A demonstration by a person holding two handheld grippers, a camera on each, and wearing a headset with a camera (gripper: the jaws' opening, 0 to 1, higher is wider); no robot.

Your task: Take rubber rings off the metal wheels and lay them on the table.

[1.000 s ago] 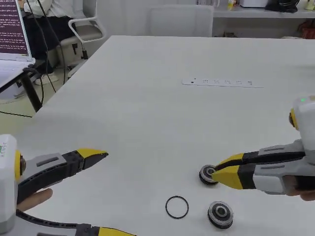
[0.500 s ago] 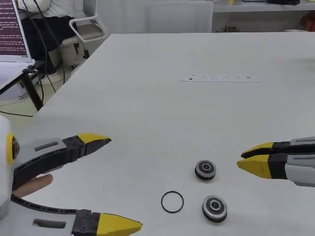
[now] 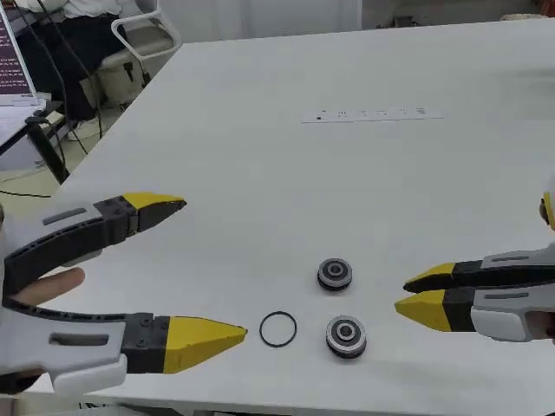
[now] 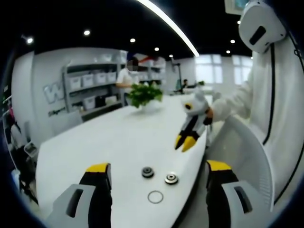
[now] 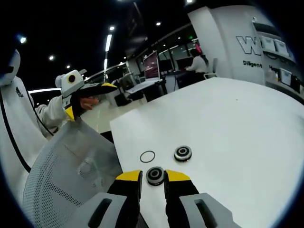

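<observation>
head view: rubber ring (image 3: 277, 329), wheels (image 3: 335, 274) near table (image 3: 260, 156) front edge

1. In the head view, we lose the right gripper (image 3: 403, 294) at the right edge just behind its jaws, and the hand holding it is mostly cut off.
2. The left gripper (image 3: 212, 269) is cut by the left and bottom edges behind its jaws.
3. Far beyond both sets of jaws, the print on the strip (image 3: 371, 114) lying on the bench (image 3: 260, 156) is too small for us to read.
4. Between the two sets of jaws, the near wheel (image 3: 346, 335) and far wheel (image 3: 335, 274) are too small for us to tell whether either carries a rubber ring.
</observation>
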